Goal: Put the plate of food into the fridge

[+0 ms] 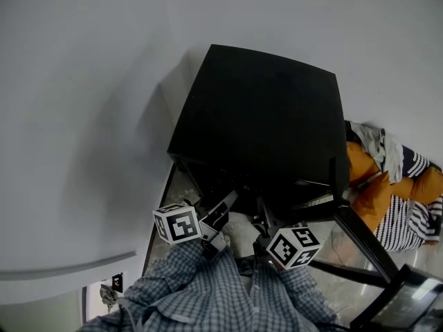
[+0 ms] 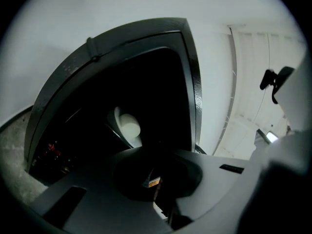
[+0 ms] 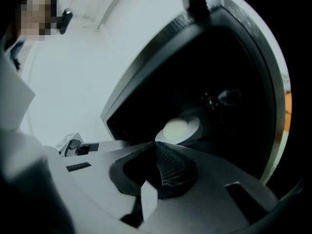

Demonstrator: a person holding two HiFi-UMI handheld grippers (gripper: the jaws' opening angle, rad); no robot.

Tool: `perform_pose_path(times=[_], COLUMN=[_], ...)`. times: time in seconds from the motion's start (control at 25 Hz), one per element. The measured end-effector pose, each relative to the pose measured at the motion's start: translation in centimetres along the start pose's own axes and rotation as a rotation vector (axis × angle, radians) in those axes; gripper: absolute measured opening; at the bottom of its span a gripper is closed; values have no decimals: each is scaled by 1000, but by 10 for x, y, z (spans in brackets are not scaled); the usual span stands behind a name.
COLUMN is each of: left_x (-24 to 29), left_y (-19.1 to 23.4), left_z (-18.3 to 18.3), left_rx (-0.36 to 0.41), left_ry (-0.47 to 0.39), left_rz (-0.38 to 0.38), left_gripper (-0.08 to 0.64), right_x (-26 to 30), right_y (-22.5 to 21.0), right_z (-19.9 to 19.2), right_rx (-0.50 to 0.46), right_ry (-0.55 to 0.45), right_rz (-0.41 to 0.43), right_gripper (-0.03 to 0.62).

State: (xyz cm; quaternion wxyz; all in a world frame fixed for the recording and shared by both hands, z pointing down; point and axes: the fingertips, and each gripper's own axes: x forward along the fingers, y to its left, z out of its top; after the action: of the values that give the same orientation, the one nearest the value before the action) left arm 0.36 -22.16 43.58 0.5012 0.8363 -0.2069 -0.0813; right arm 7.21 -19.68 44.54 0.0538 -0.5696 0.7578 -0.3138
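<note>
**Plate held at fridge mouth, both grippers clamped**

Nearest in the head view: blue-checked cloth sleeves (image 1: 208,289), both arms reaching fwd. The left gripper (image 1: 223,209) and right gripper (image 1: 261,227) sit close together, marker cubes up, with a pale round plate (image 1: 239,232) between them.

Left gripper view: left gripper (image 2: 151,177) has its jaws closed on the plate's near rim. The plate (image 2: 117,116) runs away from the tips and carries a white rounded lump of food (image 2: 129,126).

Right gripper view: right gripper (image 3: 158,172) is likewise clenched on the opposite rim, textured pad showing. Plate (image 3: 192,126) and food (image 3: 176,128) lie just past the tips.

The plate is at the opening of the black box-shaped fridge (image 1: 263,116) and is seen against its dark interior in both gripper views. Can't tell if it rests on a shelf.

The fridge door (image 1: 360,237) stands open to the right. Beyond it are orange cloth (image 1: 367,178) and dark-and-white striped fabric (image 1: 401,220). White wall (image 1: 104,81) behind.
</note>
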Motion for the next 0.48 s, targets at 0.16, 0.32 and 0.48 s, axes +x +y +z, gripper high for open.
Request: perform_pose_path(times=[0.16, 0.32, 0.48], left_x=[6, 8, 7], left_y=[-19, -37, -51], left_z=[5, 10, 14], left_rx=[183, 356, 458], left_ry=[18, 22, 14], left_rz=[35, 87, 111], left_gripper=[6, 6, 6], right_x=[-13, -23, -31], right_y=[8, 18, 27], right_z=[12, 21, 34], right_rx=[-122, -283, -351], right_ry=[-18, -10, -33], right_rz=[-3, -7, 6], right_gripper=[6, 6, 6])
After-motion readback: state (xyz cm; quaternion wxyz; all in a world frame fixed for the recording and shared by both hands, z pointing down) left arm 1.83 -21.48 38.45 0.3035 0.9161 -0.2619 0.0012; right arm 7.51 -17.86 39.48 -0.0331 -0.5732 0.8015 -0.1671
